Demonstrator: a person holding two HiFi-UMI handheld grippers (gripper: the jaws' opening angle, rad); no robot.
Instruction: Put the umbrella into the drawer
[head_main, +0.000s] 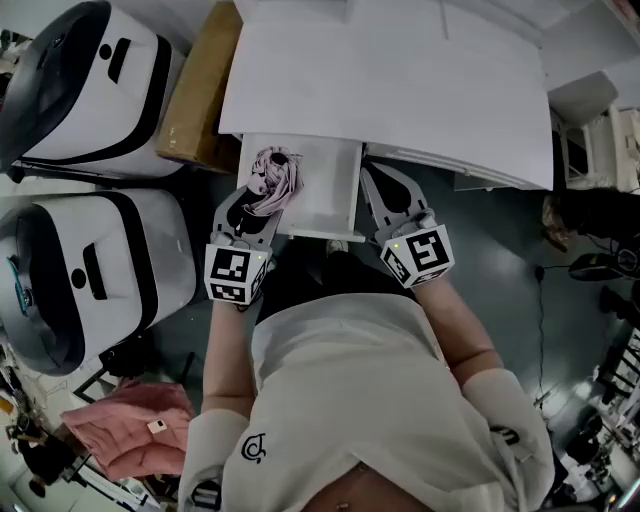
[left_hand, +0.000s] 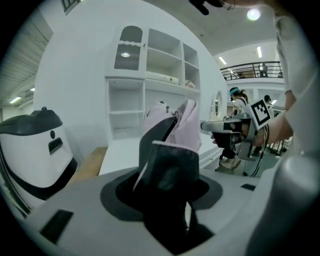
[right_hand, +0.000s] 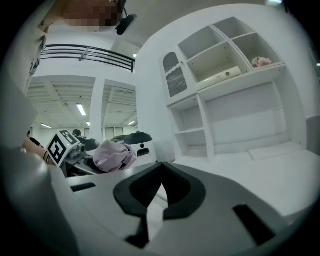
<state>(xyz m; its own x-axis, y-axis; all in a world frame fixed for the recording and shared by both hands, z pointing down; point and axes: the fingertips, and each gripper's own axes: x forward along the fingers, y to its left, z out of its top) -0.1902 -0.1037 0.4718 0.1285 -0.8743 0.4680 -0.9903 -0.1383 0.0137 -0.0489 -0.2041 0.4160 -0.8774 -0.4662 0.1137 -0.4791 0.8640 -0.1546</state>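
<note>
As seen from head view: folded pink umbrella (head_main: 272, 178) pinched tight in L gripper (head_main: 257, 203), over left part of open white drawer (head_main: 335, 190); can't tell whether touching drawer floor. Lower end hidden behind dark jaws in left gripper view. R gripper (head_main: 382, 185) just beside drawer's right edge, jaws pressed together, nothing btwn.

Umbrella (head_main: 270, 182) soft pink printed cloth, drawer (head_main: 330, 195) and desk top (head_main: 400, 80) smooth matt white, brown box (head_main: 200, 95) dull, cardboard-like, machine shells (head_main: 150, 245) glossy white plastic.
</note>
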